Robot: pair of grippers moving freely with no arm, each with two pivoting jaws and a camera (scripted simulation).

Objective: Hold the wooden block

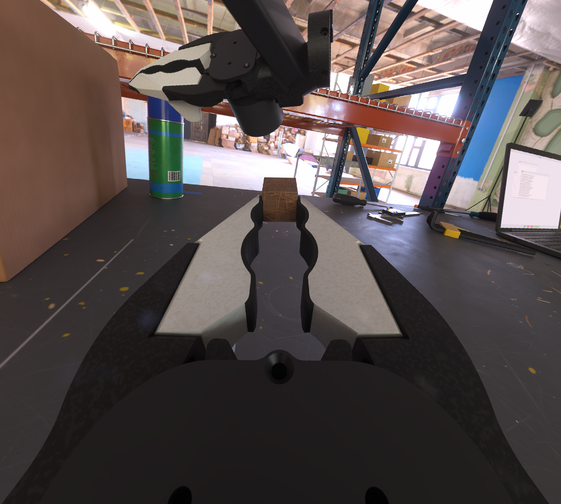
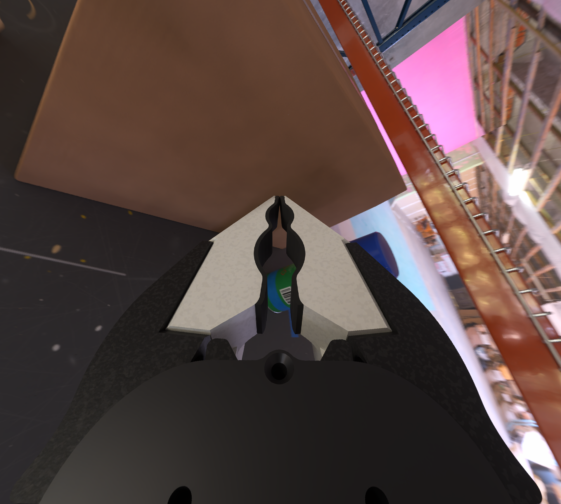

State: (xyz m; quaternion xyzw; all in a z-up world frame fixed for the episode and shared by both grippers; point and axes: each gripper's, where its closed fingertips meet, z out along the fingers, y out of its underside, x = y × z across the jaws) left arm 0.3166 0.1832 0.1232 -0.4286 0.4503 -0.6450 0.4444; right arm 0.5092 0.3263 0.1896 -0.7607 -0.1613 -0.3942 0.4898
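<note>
Fingertips of the left gripper pinch the wooden block from both sides, right of the green spray can, presumably to hold it. Above the can, the right gripper is closed on nothing, apparently idle.

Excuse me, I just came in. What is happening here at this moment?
The left gripper is shut on the wooden block, which sits between its fingertips just above the dark table. The right gripper hangs above, closed and empty, pointing toward the cardboard box and the green spray can. Tools and a laptop lie untouched at the right.
</note>
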